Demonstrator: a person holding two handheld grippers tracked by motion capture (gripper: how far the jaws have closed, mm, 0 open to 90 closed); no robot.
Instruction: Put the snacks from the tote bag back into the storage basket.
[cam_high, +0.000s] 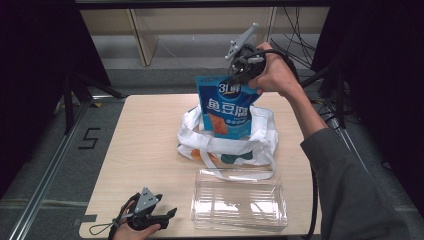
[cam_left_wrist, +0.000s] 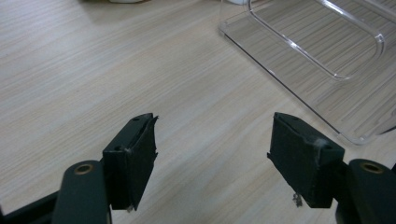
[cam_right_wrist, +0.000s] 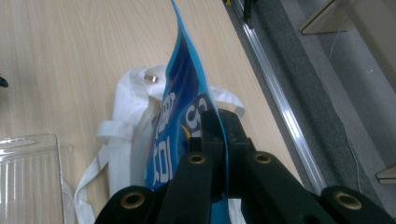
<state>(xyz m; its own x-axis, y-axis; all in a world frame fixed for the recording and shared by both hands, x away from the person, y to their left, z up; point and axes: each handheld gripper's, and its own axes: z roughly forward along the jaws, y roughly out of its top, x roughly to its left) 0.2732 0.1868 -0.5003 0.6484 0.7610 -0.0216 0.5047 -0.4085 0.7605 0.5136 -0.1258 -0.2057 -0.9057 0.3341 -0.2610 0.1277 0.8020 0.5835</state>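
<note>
A blue snack packet (cam_high: 226, 107) with white lettering hangs above a white cloth tote bag (cam_high: 225, 146) in the middle of the table, its lower end still at the bag's mouth. My right gripper (cam_high: 239, 76) is shut on the packet's top edge. In the right gripper view the packet (cam_right_wrist: 180, 119) runs edge-on out of the closed jaws of the right gripper (cam_right_wrist: 223, 122), with the tote bag (cam_right_wrist: 125, 135) below. My left gripper (cam_high: 170, 213) rests near the table's front left edge. Its jaws stand open over bare wood in the left gripper view (cam_left_wrist: 212, 156).
A clear plastic tray (cam_high: 239, 200) lies at the front of the table, just right of the left gripper, and its corner (cam_left_wrist: 327, 70) shows ahead of the open jaws. A metal rail (cam_right_wrist: 285, 107) runs along the table's right edge. Cables hang behind the table.
</note>
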